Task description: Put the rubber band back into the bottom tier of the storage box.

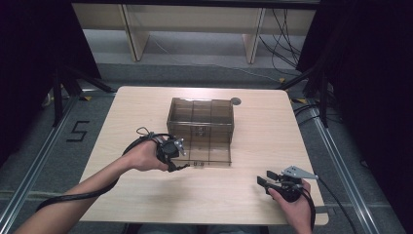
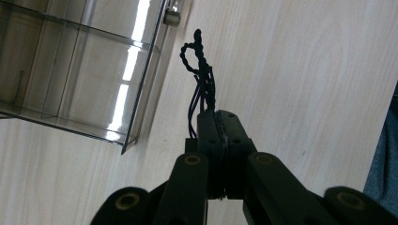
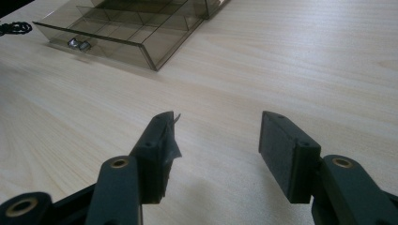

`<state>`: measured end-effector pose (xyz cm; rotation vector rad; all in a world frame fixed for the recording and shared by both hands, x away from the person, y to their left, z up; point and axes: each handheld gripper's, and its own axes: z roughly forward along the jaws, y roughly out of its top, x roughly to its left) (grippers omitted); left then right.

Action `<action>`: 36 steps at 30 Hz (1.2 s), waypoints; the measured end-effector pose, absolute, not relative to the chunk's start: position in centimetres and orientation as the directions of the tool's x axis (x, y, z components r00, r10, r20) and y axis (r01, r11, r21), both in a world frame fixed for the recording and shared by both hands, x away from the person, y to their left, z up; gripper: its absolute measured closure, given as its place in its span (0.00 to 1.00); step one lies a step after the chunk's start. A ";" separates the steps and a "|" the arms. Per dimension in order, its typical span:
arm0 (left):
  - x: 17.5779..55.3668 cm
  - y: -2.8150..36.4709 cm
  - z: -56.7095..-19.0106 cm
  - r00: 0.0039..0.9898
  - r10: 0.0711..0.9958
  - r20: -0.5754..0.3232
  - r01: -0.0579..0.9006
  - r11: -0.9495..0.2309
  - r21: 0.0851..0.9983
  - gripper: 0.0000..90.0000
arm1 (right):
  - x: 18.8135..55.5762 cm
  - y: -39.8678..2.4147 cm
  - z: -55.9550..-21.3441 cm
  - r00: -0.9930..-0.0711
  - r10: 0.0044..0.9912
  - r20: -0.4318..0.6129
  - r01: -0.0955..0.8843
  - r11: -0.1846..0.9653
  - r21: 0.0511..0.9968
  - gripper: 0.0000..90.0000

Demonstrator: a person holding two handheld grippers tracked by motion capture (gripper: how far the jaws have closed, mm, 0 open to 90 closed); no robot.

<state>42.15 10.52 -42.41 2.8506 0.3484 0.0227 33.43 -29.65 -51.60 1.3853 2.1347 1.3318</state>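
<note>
One thin black cord point(image 2: 201, 70), twisted and looped at its free end, is pinched in my left gripper point(image 2: 219, 136) — the jaws are pressed flat together on it and the strands stick out past the tips, above the light wooden table point(image 1: 253, 195). In the high view my left hand point(image 1: 146, 156) holds that gripper point(image 1: 176, 155) just at the near left corner of the smoky clear plastic organiser box point(image 1: 200, 130), whose drawer is pulled out toward me; the cord itself is too small to make out there. The drawer's small metal knob point(image 2: 172, 17) shows at the top edge of the left gripper view.

My right gripper point(image 3: 218, 145) hangs with its jaws wide apart and nothing between them — low over bare tabletop near the near right corner, well apart from the box. My right hand point(image 1: 294, 204) is partly cut off by the bottom edge of the high view.
</note>
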 end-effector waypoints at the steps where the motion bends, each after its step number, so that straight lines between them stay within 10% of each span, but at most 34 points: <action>1: 42.2 10.5 -42.4 0.971 0.240 -0.014 0.235 -0.934 0.268 0.98 | 33.4 -29.7 -51.6 -0.507 0.827 0.241 0.581 0.121 0.805 0.52; 36: 44.8 10.4 -41.4 0.959 0.282 0.000 0.271 -0.921 0.280 0.98 | 33.5 -29.8 -51.6 -0.513 0.830 0.221 0.565 0.132 0.815 0.52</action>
